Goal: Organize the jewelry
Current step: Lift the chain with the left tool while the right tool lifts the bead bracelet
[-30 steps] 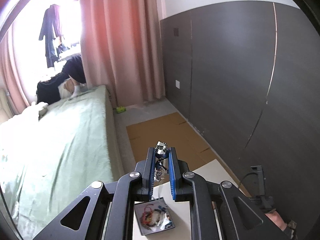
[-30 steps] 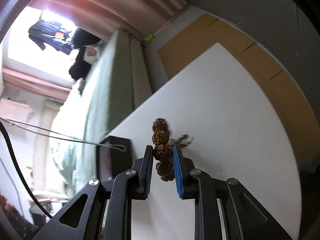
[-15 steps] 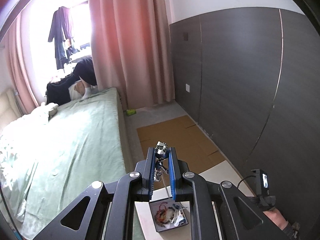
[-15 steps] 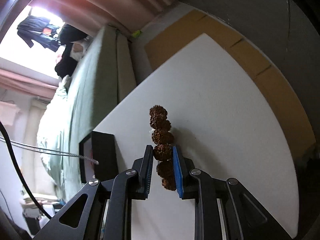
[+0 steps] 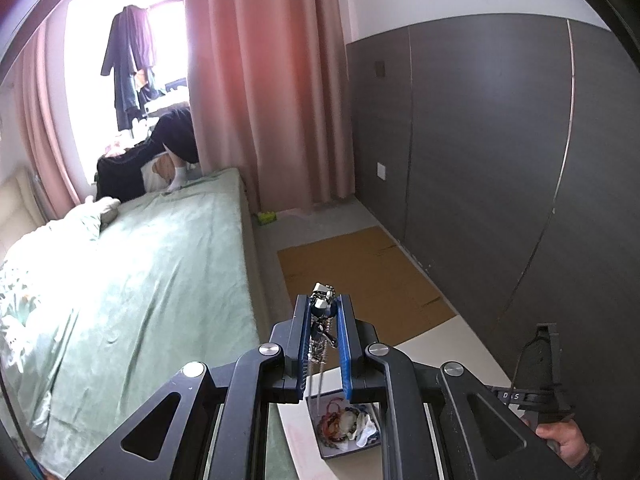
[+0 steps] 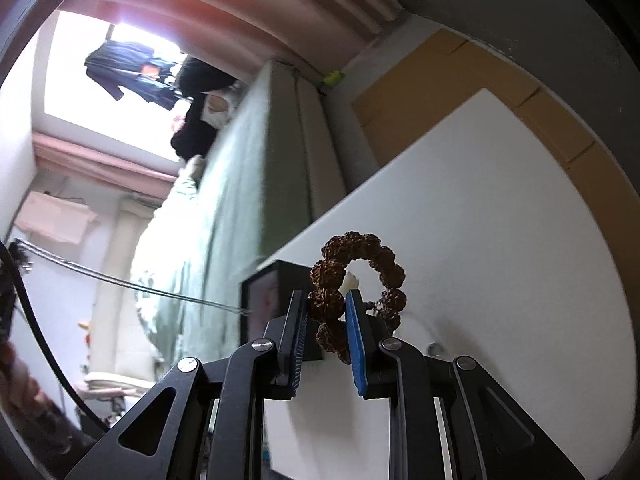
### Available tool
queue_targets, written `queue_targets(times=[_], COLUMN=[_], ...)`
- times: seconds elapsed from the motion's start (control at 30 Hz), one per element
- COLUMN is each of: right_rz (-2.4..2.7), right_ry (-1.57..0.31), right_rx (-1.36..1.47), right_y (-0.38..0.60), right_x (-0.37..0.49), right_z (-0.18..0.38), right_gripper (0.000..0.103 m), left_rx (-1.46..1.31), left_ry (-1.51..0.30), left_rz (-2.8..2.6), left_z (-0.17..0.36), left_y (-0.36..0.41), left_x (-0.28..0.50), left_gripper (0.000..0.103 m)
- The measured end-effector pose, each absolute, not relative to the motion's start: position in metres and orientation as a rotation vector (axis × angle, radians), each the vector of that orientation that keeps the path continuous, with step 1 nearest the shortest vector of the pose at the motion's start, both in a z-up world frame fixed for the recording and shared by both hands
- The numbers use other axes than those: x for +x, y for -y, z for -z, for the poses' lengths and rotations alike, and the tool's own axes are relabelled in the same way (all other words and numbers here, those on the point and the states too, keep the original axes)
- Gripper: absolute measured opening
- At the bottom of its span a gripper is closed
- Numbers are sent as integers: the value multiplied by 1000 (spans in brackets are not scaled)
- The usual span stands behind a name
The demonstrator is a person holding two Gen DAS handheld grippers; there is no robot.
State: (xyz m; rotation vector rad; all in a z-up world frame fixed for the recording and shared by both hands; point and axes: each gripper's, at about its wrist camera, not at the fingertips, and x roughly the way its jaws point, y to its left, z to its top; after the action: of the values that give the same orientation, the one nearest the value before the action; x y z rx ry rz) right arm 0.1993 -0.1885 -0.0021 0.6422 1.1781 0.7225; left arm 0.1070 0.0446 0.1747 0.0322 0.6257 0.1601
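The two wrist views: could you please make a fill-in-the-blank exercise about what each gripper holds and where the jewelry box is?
1. The right gripper is shut on a bracelet made of rough ______ beads.
2. The left gripper is shut on a metal ______ that hangs down between its fingers.
3. The open jewelry box stands on the ______ table.
4. Beside the table is a bed with a ______ cover.

Missing words: brown; chain; white; green
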Motion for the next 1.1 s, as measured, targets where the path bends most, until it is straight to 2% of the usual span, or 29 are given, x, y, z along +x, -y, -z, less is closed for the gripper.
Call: queue_targets(times=[0.5, 1.1], right_rz=[-795, -760], right_ry=[-1139, -1112], right_rx=[682, 653], right_y=[160, 171], right_x=[193, 195], right_z=[-5, -6], right_gripper=[21, 21], left_rx=[9, -229], left_ry=[-677, -838], left_rz=[-139, -122], left_z=[-146, 14], left_y=[-62, -83], left_x=[124, 163], left_gripper=[13, 13])
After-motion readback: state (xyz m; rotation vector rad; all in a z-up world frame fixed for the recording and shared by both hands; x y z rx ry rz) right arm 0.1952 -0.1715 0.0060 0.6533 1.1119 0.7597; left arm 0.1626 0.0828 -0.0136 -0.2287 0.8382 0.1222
